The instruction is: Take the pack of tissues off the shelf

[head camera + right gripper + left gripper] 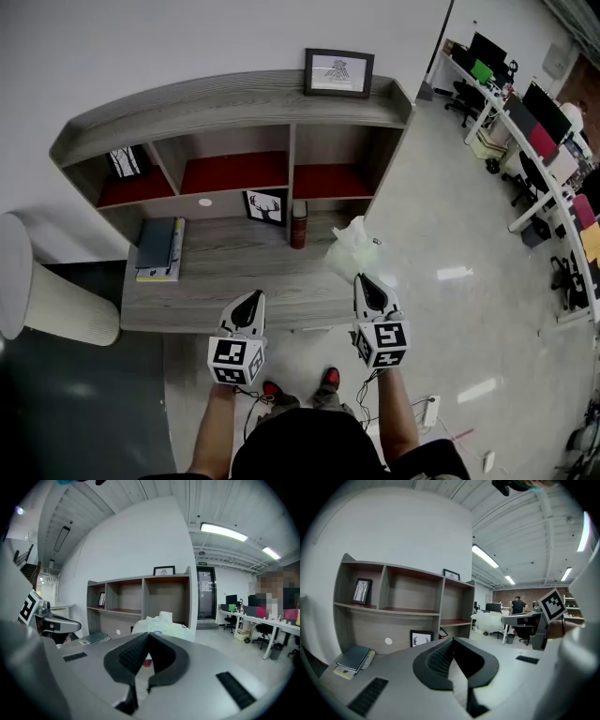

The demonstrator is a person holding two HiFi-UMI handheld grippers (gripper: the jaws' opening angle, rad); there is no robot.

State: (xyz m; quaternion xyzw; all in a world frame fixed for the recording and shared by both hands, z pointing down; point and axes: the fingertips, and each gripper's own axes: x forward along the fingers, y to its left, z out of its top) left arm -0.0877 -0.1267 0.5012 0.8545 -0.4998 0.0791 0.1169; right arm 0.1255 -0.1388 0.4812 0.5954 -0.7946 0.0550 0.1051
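1. Nearest the person, the left gripper [253, 298] hangs over the near edge of the shelf's lower board [234, 277]. Its jaws are pressed together on nothing. It has no part in this carry and is best held low and to the left, out of the path.
2. Just to its right, the right gripper [364, 279] has its jaws clamped tight, with the pack of tissues [354, 246] right at their tips. The pinch looks to be on a thin fold of wrapper, not on the body of the pack, so I judge the hold to be slight.
3. The pack is at the right end of the lower board, over its near right corner. In the left gripper view it appears to hang in the air, off the board. The step in hand is therefore the carry away: toward the person and rightward, over open floor.
4. Move it smoothly. A soft pack hung by its film can swing, slip or tear if it is jerked.
5. Farther in, a red can [298, 225] and a framed deer picture [265, 208] stand left of the pack, apart from it. Any swing should go away from them.
6. Farthest back, the shelf's upper compartments [234, 173] need no further reach.
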